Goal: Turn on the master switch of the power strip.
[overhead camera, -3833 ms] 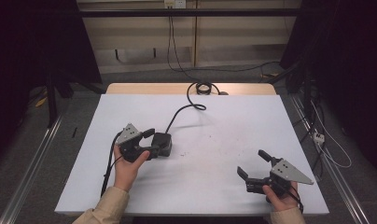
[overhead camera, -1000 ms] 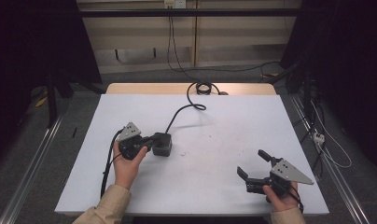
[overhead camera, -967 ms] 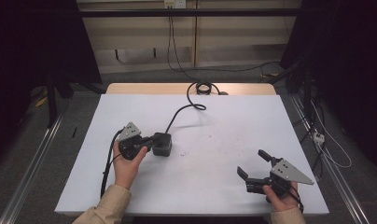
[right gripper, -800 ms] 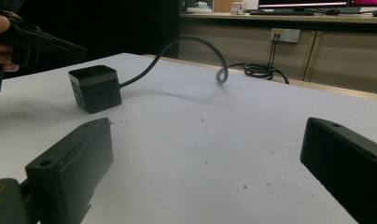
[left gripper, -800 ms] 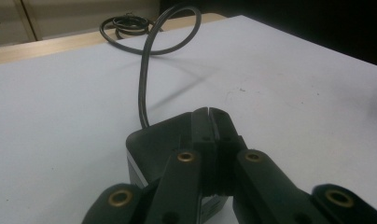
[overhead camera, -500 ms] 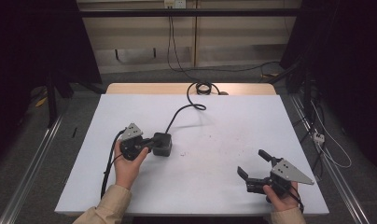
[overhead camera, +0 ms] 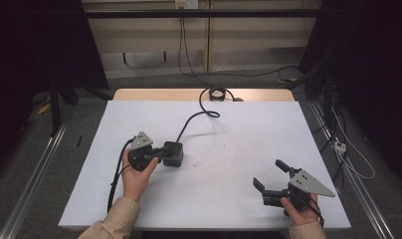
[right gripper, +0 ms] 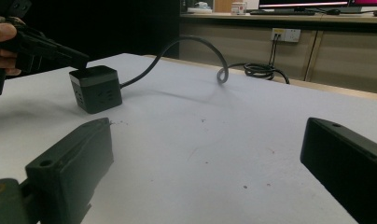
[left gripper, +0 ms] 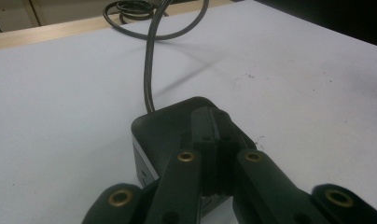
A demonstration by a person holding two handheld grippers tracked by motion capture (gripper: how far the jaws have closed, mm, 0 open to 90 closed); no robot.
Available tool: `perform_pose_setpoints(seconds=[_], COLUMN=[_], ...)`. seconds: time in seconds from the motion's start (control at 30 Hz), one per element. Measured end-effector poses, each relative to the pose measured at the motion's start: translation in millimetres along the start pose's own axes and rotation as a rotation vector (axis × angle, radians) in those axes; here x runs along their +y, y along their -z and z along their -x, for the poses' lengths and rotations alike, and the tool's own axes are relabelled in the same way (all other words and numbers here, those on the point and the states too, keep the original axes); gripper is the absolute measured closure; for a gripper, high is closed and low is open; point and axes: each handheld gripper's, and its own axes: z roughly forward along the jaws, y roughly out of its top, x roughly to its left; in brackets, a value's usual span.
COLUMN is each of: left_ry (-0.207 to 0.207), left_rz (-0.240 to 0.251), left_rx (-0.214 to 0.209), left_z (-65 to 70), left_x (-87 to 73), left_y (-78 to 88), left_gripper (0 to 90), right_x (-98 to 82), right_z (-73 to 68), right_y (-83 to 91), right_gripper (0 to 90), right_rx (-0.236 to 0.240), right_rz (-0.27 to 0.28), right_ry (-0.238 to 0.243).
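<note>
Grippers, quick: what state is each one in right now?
Left gripper: jaws shut together, tips resting on top of the black power cube, not gripping it.
Right gripper: open, holding nothing, above the white table.

Left hand (overhead camera: 135, 177) comes in from bottom-left w/ a tan sleeve, forearm angled up and slightly right, fingers wrapped round the body of the left tool (overhead camera: 163, 152). That tool points right, grey plate on top, jaws pressed together w/ no gap btwn them (clear in the left gripper view (left gripper: 210, 135)); seen from the right gripper view its jaw tips (right gripper: 77, 59) slope downward, fingers curled on the body behind. Right hand (overhead camera: 299, 211) enters at bottom-right, gripping the right tool (overhead camera: 270, 175) from below. Right tool points left and a bit away from the person, jaws spread wide apart, low over the bench (overhead camera: 229, 199) (nothing btwn them).
</note>
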Motion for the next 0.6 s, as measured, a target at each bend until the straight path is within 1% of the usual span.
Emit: perform_pose_setpoints(seconds=[0.07, 0.47, 0.6], left_ry=[-0.005, -0.006, -0.024], left_rz=[0.000, -0.003, -0.007], left_rx=[0.000, 0.004, 0.009], left_z=[-0.2, 1.0, 1.4], left_x=[0.0, 0.0, 0.2], left_y=[0.0, -0.6, -0.9], left_gripper=[90.0, 90.0, 90.0], right_x=[0.0, -0.3, -0.3], right_z=[0.0, -0.3, -0.3], right_y=[0.0, -0.3, -0.2], right_gripper=[2.1, 2.3, 2.3], right_rx=[0.000, 0.004, 0.005], right_rz=[-0.001, -0.005, -0.005], right_ry=[0.000, -0.001, -0.002])
